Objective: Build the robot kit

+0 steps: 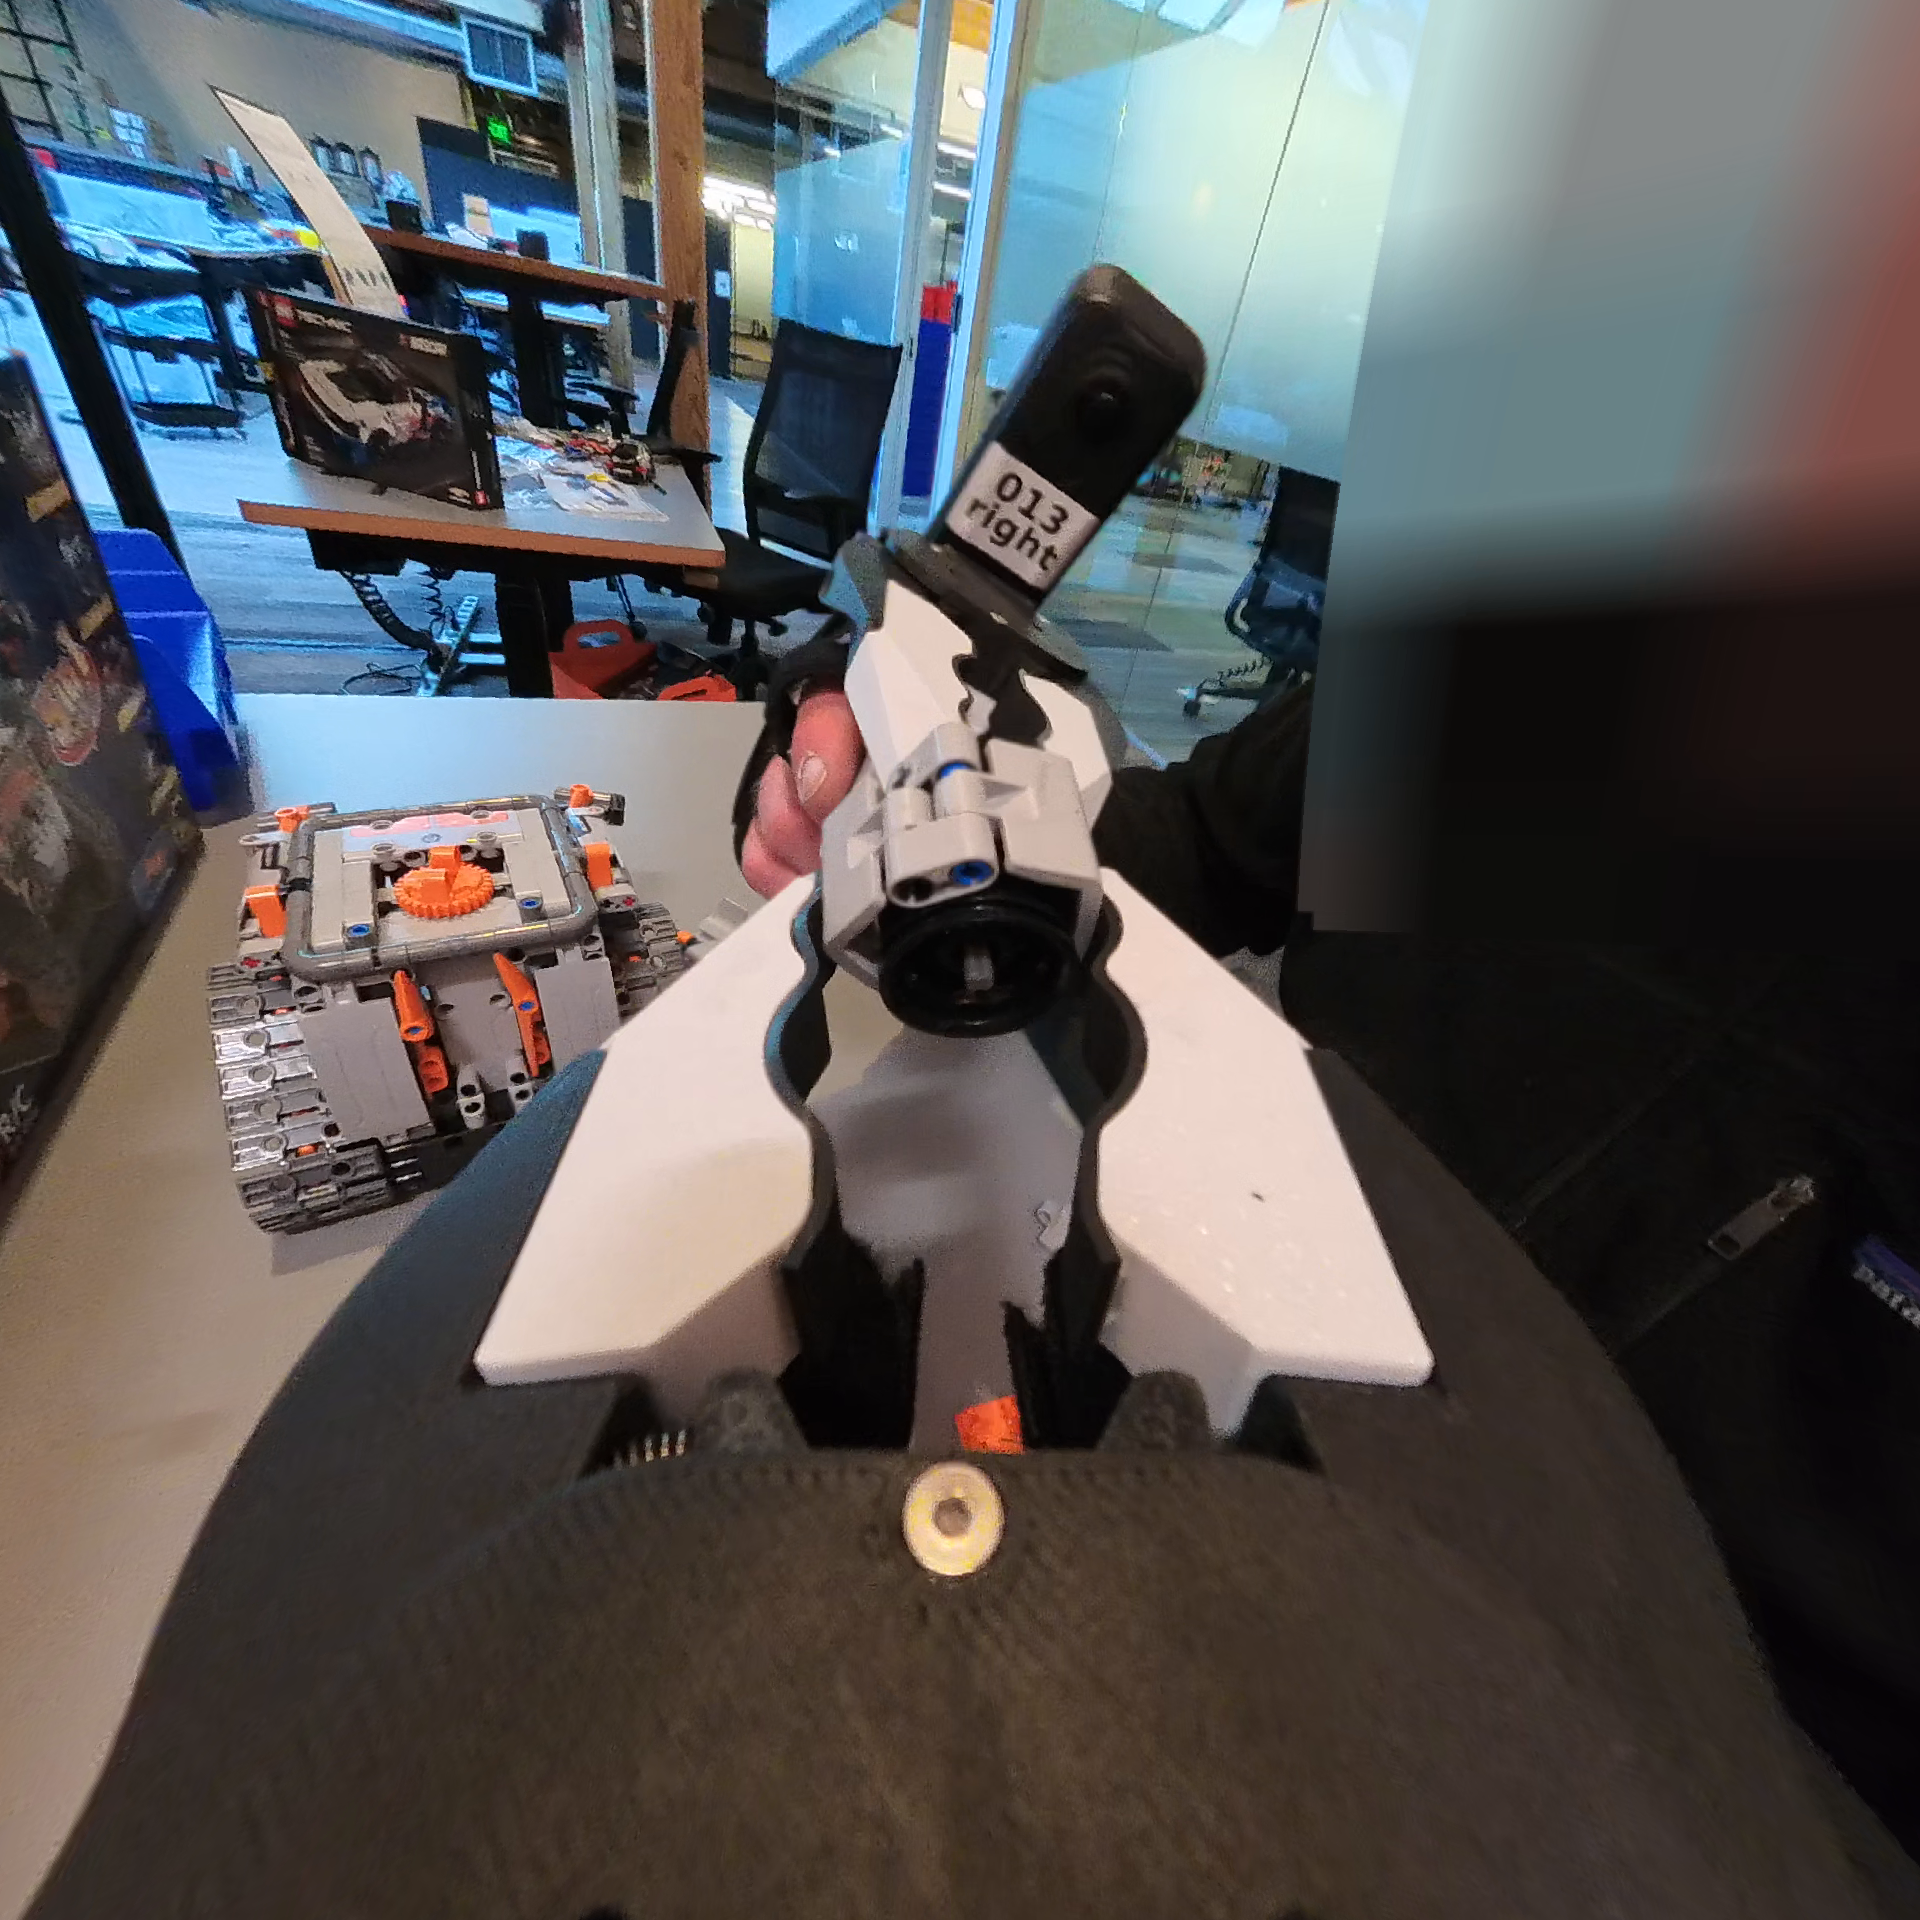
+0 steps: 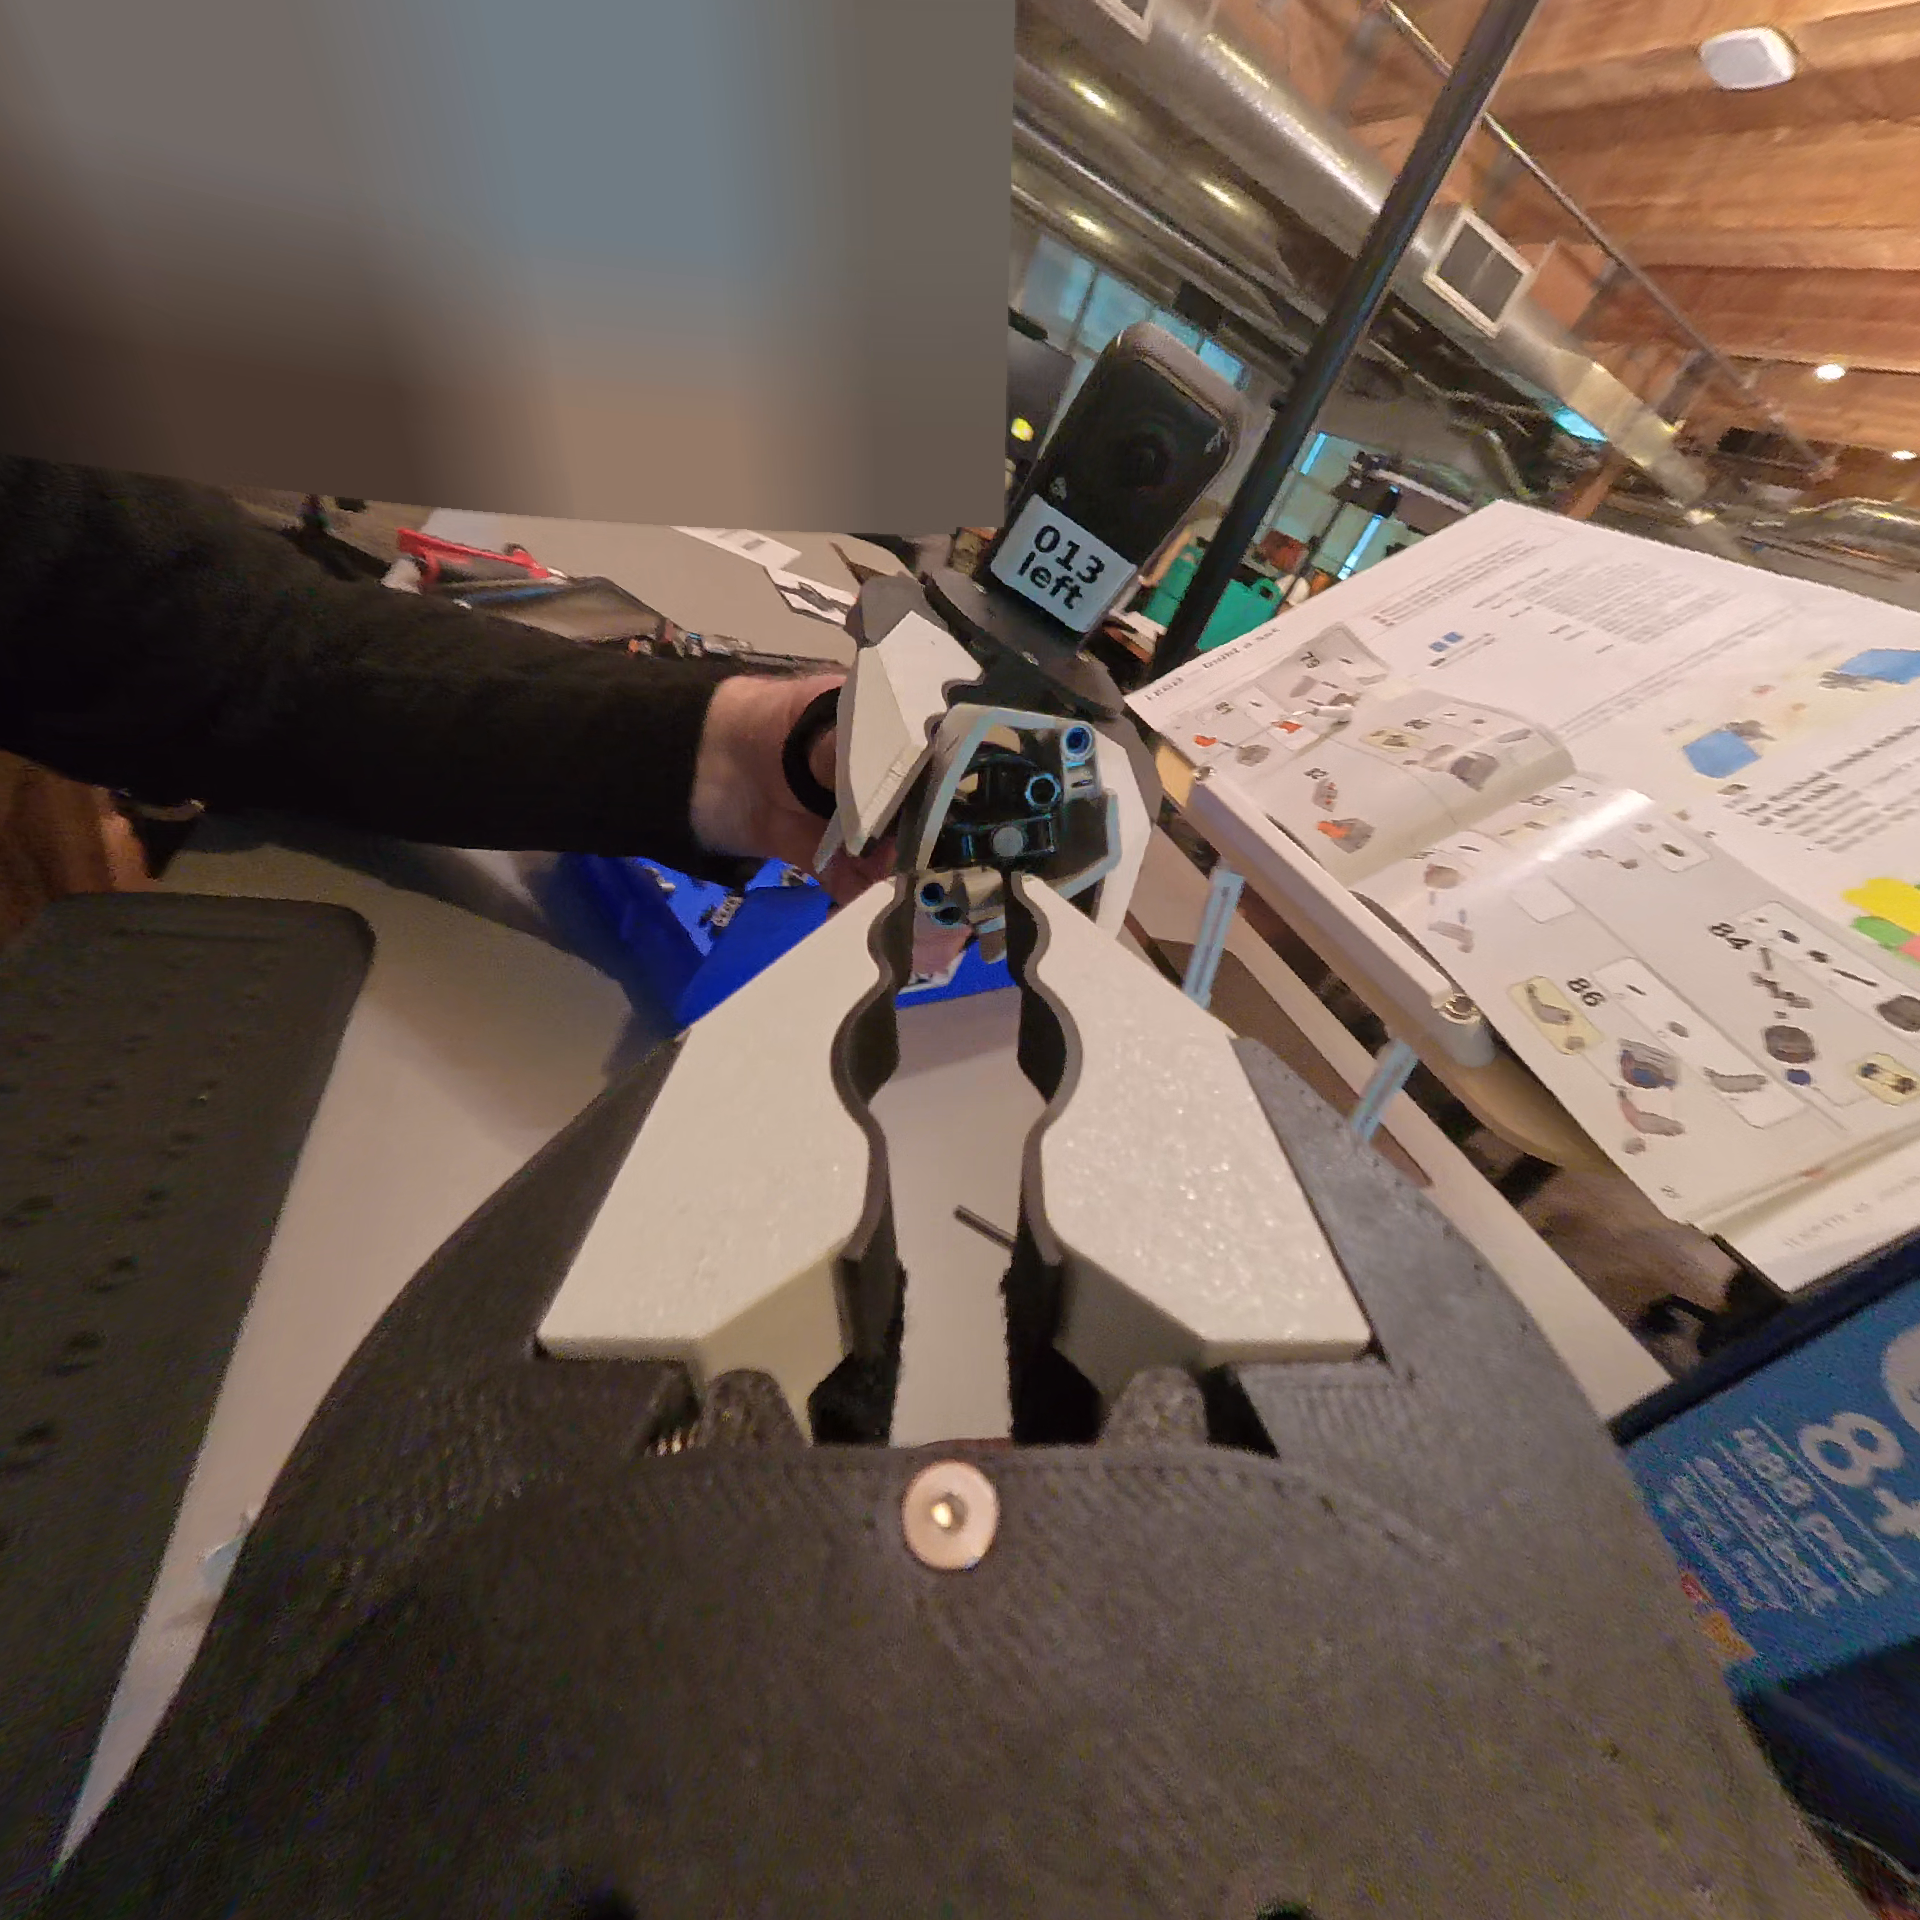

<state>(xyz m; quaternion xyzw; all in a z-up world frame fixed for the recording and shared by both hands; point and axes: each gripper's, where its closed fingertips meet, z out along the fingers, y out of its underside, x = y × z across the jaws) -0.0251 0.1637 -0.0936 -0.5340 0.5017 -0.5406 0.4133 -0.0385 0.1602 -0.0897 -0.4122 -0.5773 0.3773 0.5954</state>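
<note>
Both claws meet on a grey-and-black brick motor assembly (image 1: 966,883): the right claw (image 2: 961,904) clamps it, the left claw (image 1: 956,935) closes around its black end. A tracked brick vehicle (image 1: 416,997) sits on the tabletop (image 1: 125,1351).

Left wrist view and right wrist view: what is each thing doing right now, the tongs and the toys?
right tongs: shut on the brick piece.
left tongs: either side of the piece's black round end; can't tell if gripping.
brick piece: held up in the air.
tracked brick vehicle: standing on its tracks on the table, untouched.
instruction book: open, propped at a slant.
</note>
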